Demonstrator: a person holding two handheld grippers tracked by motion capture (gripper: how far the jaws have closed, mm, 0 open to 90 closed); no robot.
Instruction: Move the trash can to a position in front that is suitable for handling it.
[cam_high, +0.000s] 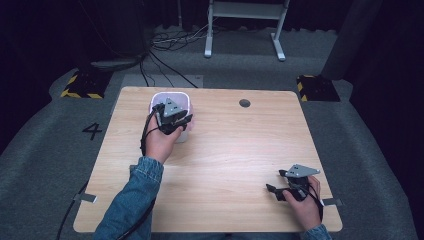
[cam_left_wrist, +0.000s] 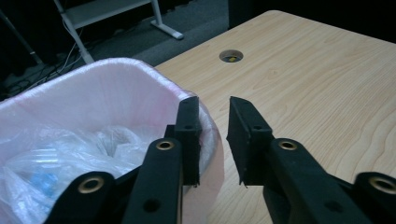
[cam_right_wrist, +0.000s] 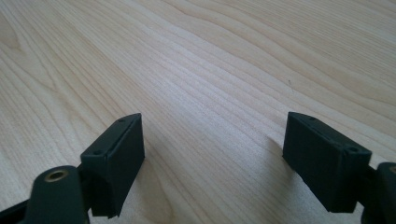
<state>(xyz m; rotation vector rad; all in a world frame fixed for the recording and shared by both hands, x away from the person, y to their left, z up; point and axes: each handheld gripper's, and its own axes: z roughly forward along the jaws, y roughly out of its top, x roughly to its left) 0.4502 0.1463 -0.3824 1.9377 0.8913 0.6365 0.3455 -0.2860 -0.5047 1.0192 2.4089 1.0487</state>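
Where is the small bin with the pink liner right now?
In the high view the pink-lined bin stands at the table's far left, near the far edge, left of the round cable hole; the left gripper straddles its near-right rim.

Light wood table (cam_high: 225, 165), rounded corners, round cable hole (cam_high: 244, 103) near far edge. Small bin (cam_high: 171, 102) with pink liner standing on far left part. Grey carpet floor (cam_high: 40, 165) beneath.

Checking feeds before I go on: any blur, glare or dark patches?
High view: table evenly lit, dark surroundings, slightly soft. Left gripper view: bin liner bright, washed pale; background dim. Right gripper view: sharp wood grain, soft shadows under the right gripper.
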